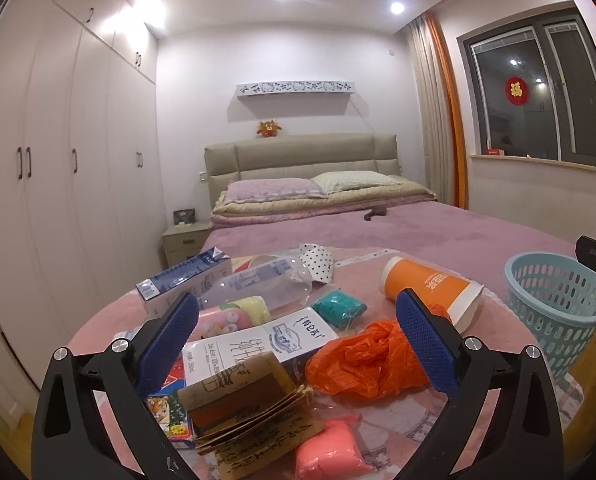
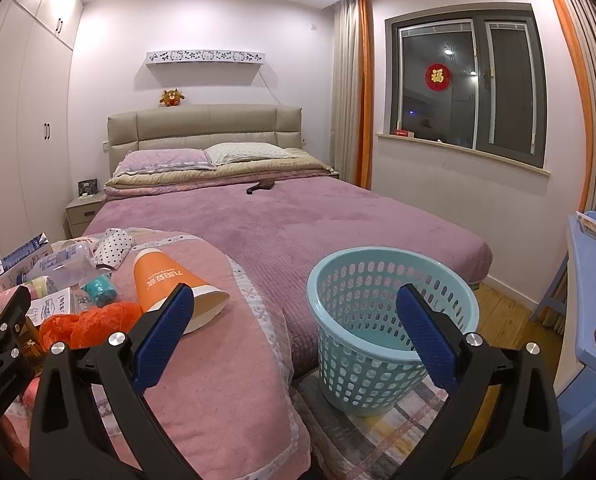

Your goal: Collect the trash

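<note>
Left gripper, jaws spread and empty, above mixed trash on a pink quilted blanket: folded brown cardboard, crinkled orange plastic bag, tapered orange paper cup on its side. Right gripper, likewise spread, frames the perforated turquoise plastic basket just beyond the blanket's right edge, at the bed's foot.

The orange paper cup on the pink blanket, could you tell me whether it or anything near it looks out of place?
Yes. The orange paper cup lies tipped on its side, its open mouth towards the light blue plastic basket, which looks empty. A crumpled orange plastic bag and a flattened clear plastic bottle lie beside it.
</note>
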